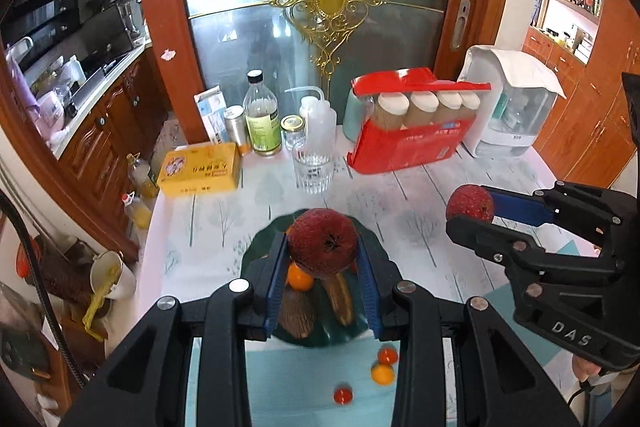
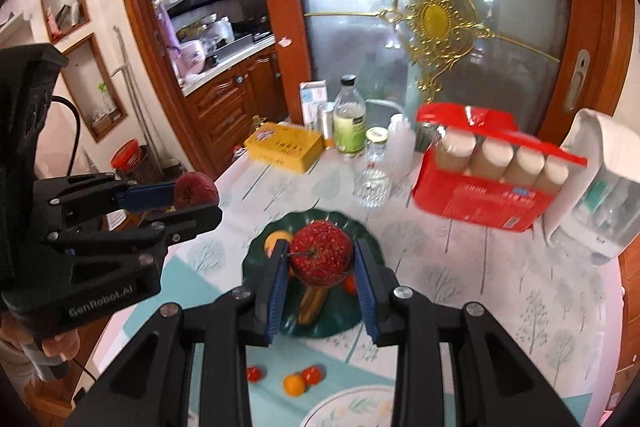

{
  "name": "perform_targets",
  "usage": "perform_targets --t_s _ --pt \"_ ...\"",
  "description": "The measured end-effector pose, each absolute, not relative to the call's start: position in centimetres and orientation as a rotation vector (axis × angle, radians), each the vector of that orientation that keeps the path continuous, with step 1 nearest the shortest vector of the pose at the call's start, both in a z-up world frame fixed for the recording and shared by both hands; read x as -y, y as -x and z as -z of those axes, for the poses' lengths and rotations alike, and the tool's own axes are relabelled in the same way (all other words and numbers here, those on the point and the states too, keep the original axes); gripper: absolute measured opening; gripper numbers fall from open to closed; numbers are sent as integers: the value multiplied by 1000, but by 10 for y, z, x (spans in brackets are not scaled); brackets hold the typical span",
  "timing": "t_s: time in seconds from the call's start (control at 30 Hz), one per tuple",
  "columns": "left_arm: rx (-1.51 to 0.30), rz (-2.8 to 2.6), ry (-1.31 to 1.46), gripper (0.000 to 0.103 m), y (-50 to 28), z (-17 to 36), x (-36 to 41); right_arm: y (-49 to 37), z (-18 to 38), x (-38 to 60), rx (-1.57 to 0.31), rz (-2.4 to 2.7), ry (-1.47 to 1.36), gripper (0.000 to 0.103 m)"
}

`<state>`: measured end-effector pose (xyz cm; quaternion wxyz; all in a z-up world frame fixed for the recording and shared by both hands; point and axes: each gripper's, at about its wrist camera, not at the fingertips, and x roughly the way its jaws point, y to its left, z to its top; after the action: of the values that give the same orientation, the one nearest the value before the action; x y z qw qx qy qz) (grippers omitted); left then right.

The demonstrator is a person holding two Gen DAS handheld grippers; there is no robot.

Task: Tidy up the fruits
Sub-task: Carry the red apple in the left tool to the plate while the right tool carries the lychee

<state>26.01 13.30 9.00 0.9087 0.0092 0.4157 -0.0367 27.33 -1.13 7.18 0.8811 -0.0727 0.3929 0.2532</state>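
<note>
My left gripper (image 1: 322,251) is shut on a dark red apple (image 1: 322,241), held above a dark green plate (image 1: 256,255). The plate holds an orange fruit (image 1: 300,278) and brown oblong pieces (image 1: 340,299). My right gripper (image 2: 320,263) is shut on a second red apple (image 2: 322,253), also above the green plate (image 2: 372,231). Each gripper shows in the other's view: the right one (image 1: 470,211) at right, the left one (image 2: 196,195) at left. Small red and orange fruits (image 1: 383,373) (image 2: 294,383) lie on the table in front of the plate.
Behind the plate stand a drinking glass (image 1: 313,169), a yellow box (image 1: 200,169), bottles (image 1: 262,115), a jar, a red pack of cups (image 1: 408,131) and a white appliance (image 1: 516,103). A white patterned plate (image 2: 352,407) sits at the near edge. The table's left edge drops to the floor.
</note>
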Motion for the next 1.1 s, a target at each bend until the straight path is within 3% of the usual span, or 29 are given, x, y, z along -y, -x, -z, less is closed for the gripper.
perform_targets --t_s 0.2,0.7,1.1 --pt "-902 99 1 32 -299 -67 -141 -303 -39 7 -880 -480 127 32" --pt "-1080 158 12 32 -383 58 -144 -338 108 -13 -1136 -458 113 32" --pt "-1190 213 14 32 -414 134 -120 -351 161 -9 -1231 -448 89 32"
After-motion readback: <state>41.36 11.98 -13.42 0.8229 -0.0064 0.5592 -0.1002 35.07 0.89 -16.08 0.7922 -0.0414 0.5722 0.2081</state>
